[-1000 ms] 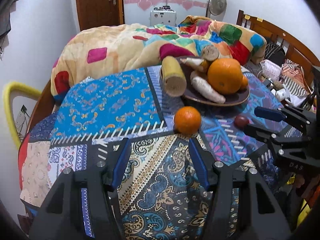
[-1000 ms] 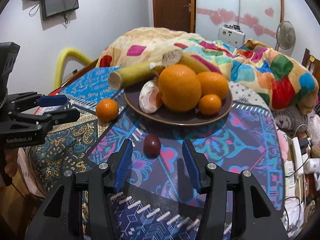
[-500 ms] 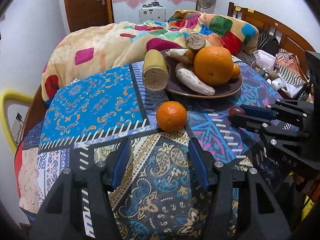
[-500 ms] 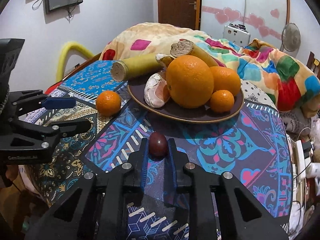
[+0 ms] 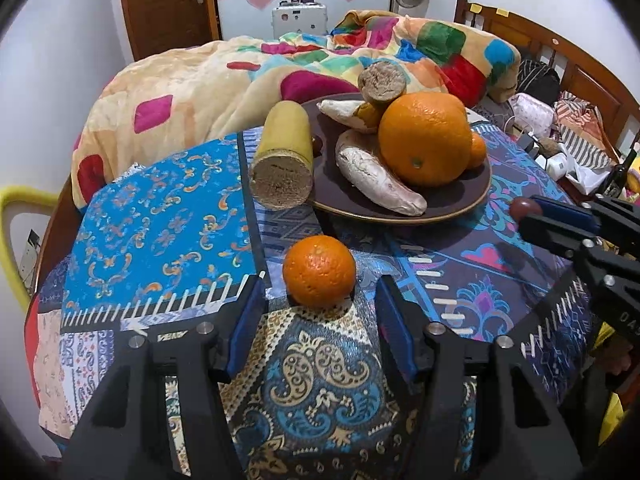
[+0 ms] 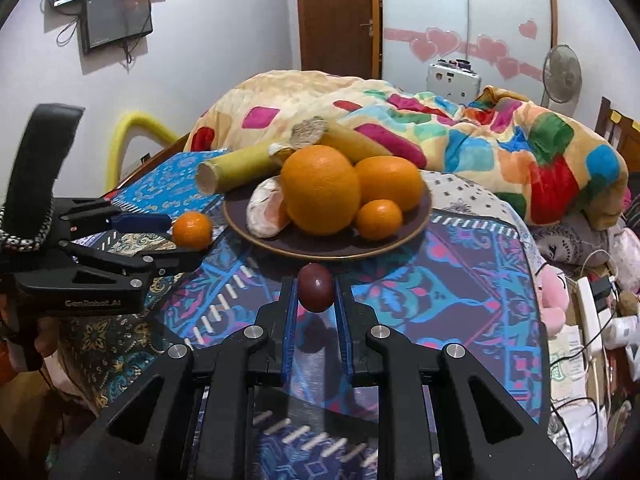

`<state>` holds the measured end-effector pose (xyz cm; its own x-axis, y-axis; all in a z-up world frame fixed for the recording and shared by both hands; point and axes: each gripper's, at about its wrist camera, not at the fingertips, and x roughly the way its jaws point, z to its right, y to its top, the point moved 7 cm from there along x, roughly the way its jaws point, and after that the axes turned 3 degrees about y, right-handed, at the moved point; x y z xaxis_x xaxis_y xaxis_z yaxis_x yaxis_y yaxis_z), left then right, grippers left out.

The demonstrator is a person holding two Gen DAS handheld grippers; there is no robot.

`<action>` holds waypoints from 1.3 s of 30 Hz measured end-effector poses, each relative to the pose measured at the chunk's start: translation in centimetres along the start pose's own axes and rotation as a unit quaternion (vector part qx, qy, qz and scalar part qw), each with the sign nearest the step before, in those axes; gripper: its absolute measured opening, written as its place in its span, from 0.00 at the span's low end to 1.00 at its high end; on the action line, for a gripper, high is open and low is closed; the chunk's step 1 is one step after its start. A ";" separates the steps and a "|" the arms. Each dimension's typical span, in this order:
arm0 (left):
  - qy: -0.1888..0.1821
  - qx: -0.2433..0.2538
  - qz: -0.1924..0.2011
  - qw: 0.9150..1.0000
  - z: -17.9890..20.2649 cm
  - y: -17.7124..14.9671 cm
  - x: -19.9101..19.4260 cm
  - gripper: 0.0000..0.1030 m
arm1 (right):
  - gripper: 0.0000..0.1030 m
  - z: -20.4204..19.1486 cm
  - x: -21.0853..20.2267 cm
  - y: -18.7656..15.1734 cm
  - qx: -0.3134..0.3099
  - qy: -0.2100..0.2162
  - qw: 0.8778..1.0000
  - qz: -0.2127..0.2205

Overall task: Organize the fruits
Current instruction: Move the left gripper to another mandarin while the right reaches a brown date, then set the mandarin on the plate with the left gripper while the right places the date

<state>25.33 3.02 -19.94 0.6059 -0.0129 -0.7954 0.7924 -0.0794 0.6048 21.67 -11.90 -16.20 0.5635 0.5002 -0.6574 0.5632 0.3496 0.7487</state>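
A small orange [image 5: 319,270] lies on the patterned tablecloth [image 5: 160,220], just in front of the brown plate [image 5: 400,218]. My left gripper [image 5: 320,300] has its jaws closing, the orange sitting at the fingertips with gaps either side. In the right wrist view the left gripper [image 6: 176,240] flanks the small orange [image 6: 193,230]. My right gripper [image 6: 316,286] is shut on a small dark red fruit [image 6: 316,300], near the plate [image 6: 328,254]; its shadow falls on the cloth. The plate holds a big orange [image 6: 320,190], smaller oranges, pale peeled pieces and two cut stalks.
A colourful blanket [image 5: 240,80] is heaped on the bed behind the table. A wooden headboard [image 5: 580,76] and bags stand at the right. A power strip and cables [image 6: 592,312] lie off the table's right edge. A yellow tube [image 6: 132,128] curves at the left.
My right gripper went from open around the dark red fruit to shut on it. My left gripper moved forward to the small orange, which now sits at its fingertips.
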 end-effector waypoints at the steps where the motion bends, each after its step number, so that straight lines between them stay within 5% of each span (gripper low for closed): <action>1: 0.002 -0.001 -0.001 1.000 0.0 0.1 0.2 0.51 | 0.16 0.3 0.0 0.0 0.003 0.000 1.000 0.001; 8: 0.004 0.003 0.000 1.000 0.3 0.3 0.4 0.36 | 0.16 1.5 0.0 -0.3 0.013 -0.001 1.000 0.000; 19: -0.027 -0.008 0.024 0.999 0.7 1.6 -1.6 0.35 | 0.16 1.9 -0.1 0.6 0.013 -0.001 1.000 0.007; 39: 0.000 0.006 0.048 0.999 1.5 4.5 0.2 0.36 | 0.17 2.3 3.0 2.3 -0.001 -0.009 1.000 -0.012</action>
<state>28.93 1.16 -17.42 0.6791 -0.0209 -0.7337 0.7297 -0.0893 0.6779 26.09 -11.45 -16.62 0.5606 0.4771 -0.6768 0.5759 0.3628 0.7326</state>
